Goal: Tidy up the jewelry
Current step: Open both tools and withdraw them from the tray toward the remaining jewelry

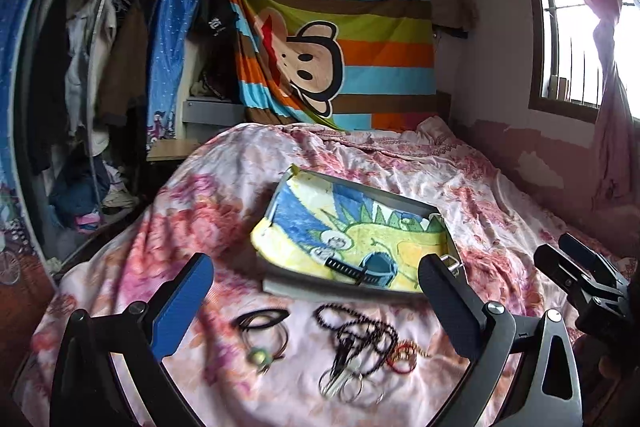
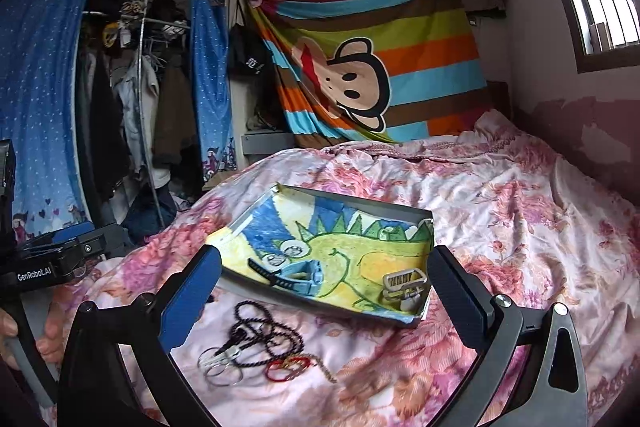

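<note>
Left hand-held gripper (image 1: 316, 307) wide open, tangled jewelry (image 1: 360, 343) blurred

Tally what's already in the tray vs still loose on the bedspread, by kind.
In the tray:
Watch: 1
Metal clasp piece: 1
On the bedspread:
Dark bead necklace: 1
Red bracelet: 1
Silver ring cluster: 1
Bangle group with green charm: 1
Total: 6, counting tangled groups as one each

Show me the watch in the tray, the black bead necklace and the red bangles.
Watch (image 2: 298, 275): right wrist view, on its blue case.
Black bead necklace (image 2: 280, 335): right wrist view, on its looped strands.
Red bangles (image 2: 290, 367): right wrist view, on the rings.
</note>
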Motion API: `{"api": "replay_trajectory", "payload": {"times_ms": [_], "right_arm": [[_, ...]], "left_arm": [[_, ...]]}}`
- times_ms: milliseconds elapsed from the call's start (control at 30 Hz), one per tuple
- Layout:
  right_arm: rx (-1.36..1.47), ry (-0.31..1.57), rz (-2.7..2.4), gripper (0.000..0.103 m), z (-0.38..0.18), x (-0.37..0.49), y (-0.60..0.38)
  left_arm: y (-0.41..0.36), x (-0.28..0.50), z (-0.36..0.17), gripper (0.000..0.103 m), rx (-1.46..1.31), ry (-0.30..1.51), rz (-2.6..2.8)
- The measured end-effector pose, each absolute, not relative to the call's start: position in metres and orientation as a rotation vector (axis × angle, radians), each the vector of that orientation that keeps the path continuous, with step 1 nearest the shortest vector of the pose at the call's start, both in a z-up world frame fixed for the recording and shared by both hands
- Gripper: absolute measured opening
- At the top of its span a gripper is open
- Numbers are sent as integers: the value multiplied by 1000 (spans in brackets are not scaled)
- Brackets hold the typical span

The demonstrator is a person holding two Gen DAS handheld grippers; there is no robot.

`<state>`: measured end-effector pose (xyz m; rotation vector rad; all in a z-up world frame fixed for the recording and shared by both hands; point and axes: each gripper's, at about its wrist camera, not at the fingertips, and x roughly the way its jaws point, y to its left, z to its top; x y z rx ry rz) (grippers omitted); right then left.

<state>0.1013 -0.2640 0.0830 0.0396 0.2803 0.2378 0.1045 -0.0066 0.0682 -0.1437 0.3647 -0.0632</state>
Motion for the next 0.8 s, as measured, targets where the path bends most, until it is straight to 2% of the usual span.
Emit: {"api": "replay_trajectory", "payload": {"times_ms": [367, 800], "right_arm": [[-19, 376, 279, 101, 56, 53, -250], [-55, 546, 274, 101, 16, 70, -249]], "left_arm": [[13, 56, 47, 103, -139, 396, -23], [25, 61, 14, 103, -111, 538, 0]]}}
